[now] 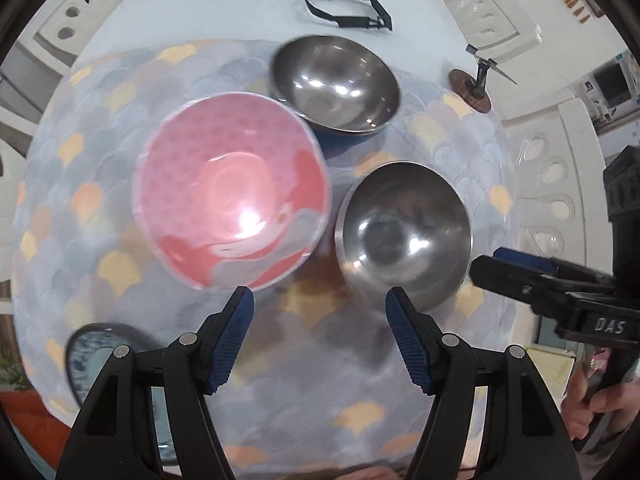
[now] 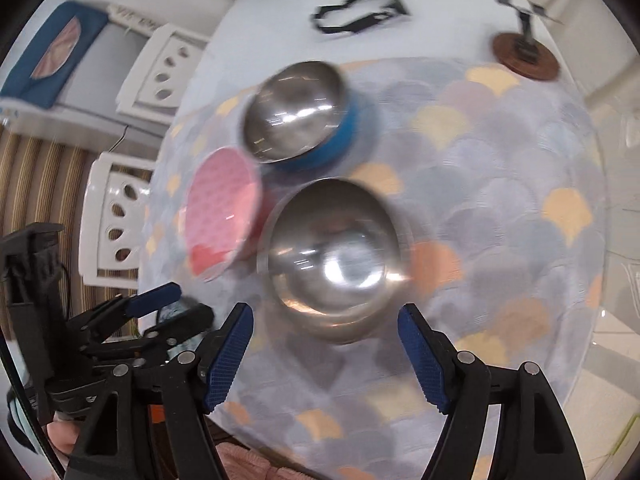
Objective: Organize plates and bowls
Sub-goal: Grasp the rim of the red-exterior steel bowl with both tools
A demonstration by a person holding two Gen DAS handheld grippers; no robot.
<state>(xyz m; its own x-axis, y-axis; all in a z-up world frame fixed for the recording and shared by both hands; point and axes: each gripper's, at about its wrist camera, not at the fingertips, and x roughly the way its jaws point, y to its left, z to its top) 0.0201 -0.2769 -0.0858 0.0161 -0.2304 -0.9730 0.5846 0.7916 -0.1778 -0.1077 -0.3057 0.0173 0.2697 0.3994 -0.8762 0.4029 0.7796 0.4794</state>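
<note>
Overhead, both tools (empty) angled downward

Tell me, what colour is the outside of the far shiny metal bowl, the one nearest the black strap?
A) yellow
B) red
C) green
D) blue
D: in the right wrist view, the far shiny metal bowl shows a bright blue outer wall below its steel rim, and it sits beyond the pink patterned bowl on the table.

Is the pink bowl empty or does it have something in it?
Empty. The pink bowl sits upright on the mat, and the left wrist view shows its bare patterned inside down to the glossy bottom, with nothing in it.
</note>
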